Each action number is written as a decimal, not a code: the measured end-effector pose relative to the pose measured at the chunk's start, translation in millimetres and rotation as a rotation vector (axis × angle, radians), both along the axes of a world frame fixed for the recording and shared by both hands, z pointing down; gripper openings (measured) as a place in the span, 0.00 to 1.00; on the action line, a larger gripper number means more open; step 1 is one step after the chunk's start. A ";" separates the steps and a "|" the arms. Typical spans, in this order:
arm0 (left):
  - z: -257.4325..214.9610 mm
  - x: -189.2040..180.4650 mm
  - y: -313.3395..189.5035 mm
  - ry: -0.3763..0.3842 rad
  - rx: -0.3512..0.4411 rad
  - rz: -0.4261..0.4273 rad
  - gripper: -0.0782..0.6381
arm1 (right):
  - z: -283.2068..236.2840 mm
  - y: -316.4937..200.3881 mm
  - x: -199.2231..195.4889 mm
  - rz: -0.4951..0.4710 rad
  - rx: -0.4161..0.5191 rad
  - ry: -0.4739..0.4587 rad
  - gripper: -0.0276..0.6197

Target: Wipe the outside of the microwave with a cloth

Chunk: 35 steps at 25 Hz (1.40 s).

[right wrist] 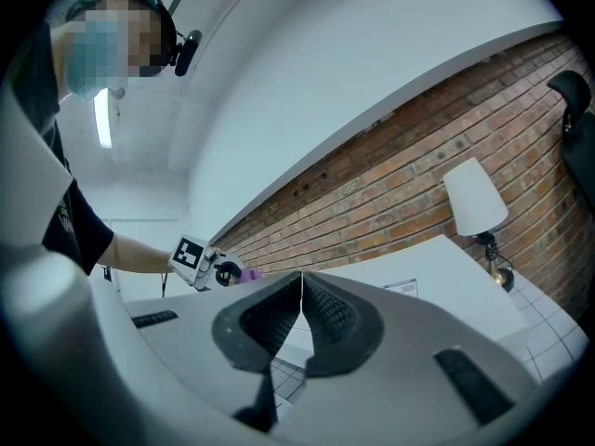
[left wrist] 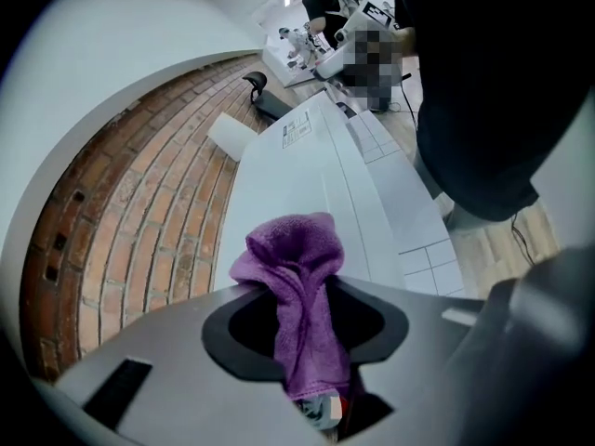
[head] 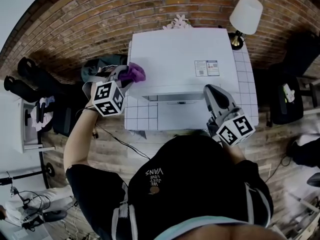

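Microwave (head: 180, 59): a white box on a white tiled table (head: 247, 84), seen from above with its back toward a brick wall (head: 100, 14).

The left gripper (head: 122, 76) is clamped on a purple cloth (head: 134, 73). A bunched tuft of cloth pokes out past the jaw tips. The tuft sits right at the left edge of the microwave's top, roughly midway between front and back. Whether it presses on the surface cannot be told.

From this gripper the microwave stretches straight ahead and away. Its long axis runs from the left gripper toward the right gripper. Judging from this, a wipe would travel along the top, away from the left gripper's tips.

The top ahead of the cloth is flat and bare, apart from a small printed label (head: 206, 68) near its far end. Beyond that far end stands a table lamp (head: 246, 15), just beside the rear corner. Behind the top, the wall is close, so there is little room there. Below the left gripper, only a narrow strip of table shows beside the microwave's left side.

The right gripper (head: 212, 91) has its jaws closed together with nothing between them. It hovers near the microwave's front right corner, well apart from the cloth. The left gripper is therefore the nearer one for wiping.
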<state>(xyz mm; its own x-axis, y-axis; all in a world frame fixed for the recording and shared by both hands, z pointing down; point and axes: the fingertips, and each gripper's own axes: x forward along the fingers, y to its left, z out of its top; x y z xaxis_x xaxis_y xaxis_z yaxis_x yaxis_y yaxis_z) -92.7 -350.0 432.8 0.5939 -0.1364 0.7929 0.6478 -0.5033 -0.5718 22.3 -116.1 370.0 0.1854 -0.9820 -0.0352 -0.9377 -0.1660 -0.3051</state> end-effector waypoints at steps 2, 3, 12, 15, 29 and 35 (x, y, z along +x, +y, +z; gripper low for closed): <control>-2.3 0.7 6.8 0.009 -0.014 0.015 0.31 | 0.3 3.8 2.7 0.012 -0.002 0.001 0.05; -1.9 3.3 11.1 0.010 -0.018 0.027 0.31 | 0.5 6.4 5.1 0.020 -0.004 0.001 0.05; 2.4 88.7 100.9 0.009 -0.040 0.273 0.31 | -0.1 34.5 28.7 0.088 0.001 -0.003 0.05; 0.9 124.6 141.9 0.013 -0.046 0.377 0.31 | 0.0 48.0 39.3 0.123 0.003 -0.007 0.05; -3.3 226.6 280.9 0.037 -0.072 0.672 0.31 | -0.5 118.2 101.8 0.297 0.004 -0.006 0.05; -10.4 237.2 290.2 0.064 -0.130 0.657 0.31 | -2.3 120.0 111.2 0.281 0.007 -0.006 0.05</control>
<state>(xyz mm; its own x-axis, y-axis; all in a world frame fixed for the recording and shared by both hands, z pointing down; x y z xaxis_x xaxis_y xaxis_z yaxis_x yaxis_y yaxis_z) 144.5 -59.9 422.4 0.5671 0.3640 0.7388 0.8099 -0.0835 -0.5806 133.5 3.9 367.7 0.4507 -0.8918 -0.0400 -0.8534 -0.4173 -0.3122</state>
